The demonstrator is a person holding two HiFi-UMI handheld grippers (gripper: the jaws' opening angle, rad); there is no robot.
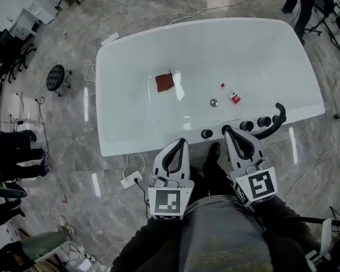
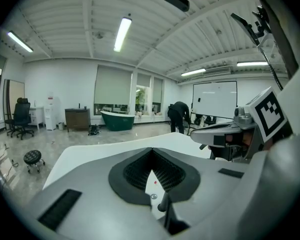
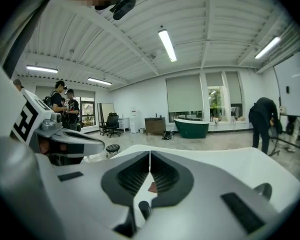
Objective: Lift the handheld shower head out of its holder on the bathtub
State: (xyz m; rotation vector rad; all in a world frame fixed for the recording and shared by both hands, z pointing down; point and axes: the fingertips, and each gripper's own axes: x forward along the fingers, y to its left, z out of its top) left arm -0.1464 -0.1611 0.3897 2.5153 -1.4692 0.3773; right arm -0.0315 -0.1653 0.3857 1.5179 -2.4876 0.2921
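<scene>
Left fingers (image 1: 183,152): pressed together with nothing between them; I hold them before my waist, aimed slightly downward at the near rim of the bathtub (image 1: 130,44).
Right fingers (image 1: 236,142): closed tight and empty; beside the left ones, their tips over the near rim among the black knobs (image 1: 207,134).
Shower head (image 1: 276,120): black and curved, on the rim's near right corner, just beside the knobs, right of my right fingers, untouched.
Tub floor: red cloth (image 1: 165,83), small bottle (image 1: 232,95), drain (image 1: 213,102).
</scene>
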